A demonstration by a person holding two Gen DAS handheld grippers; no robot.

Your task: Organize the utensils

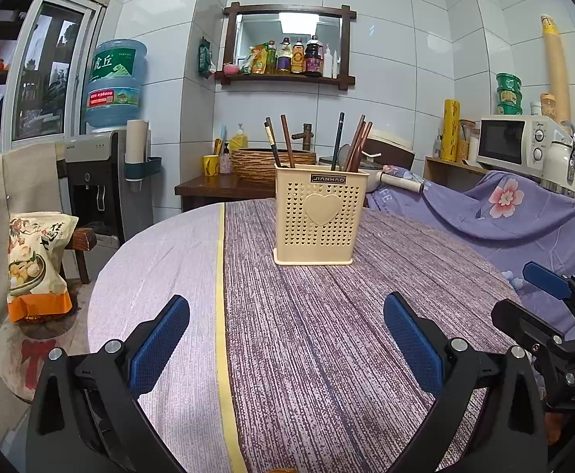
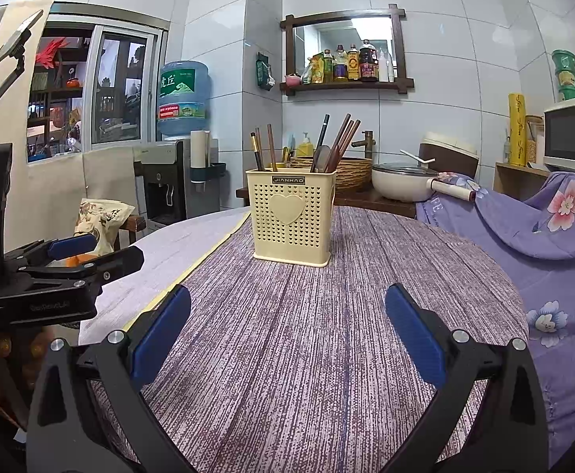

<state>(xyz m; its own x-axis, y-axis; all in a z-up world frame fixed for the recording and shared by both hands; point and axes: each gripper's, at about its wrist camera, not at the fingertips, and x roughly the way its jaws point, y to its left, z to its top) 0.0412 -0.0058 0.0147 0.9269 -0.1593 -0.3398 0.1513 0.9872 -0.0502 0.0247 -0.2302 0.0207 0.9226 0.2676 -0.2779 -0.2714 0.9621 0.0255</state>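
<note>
A cream perforated utensil holder (image 1: 321,215) (image 2: 292,218) with a heart on its front stands upright on the round table (image 1: 327,335) (image 2: 307,335). Several chopsticks (image 1: 287,140) (image 2: 342,140) and a dark spoon (image 2: 321,155) stick up out of it. My left gripper (image 1: 287,337) hangs open over the near part of the table, well short of the holder, nothing between its blue pads (image 1: 159,345). My right gripper (image 2: 287,329) is open and empty too, a similar distance from the holder. Each gripper shows at the edge of the other's view.
A purple floral cloth (image 1: 524,216) (image 2: 555,236) covers something right of the table. A snack bag (image 1: 37,260) sits on a stool at left, beside a water dispenser (image 1: 106,181). Behind the table are a woven basin (image 1: 264,163), a white pot (image 2: 402,181) and a microwave (image 1: 516,140).
</note>
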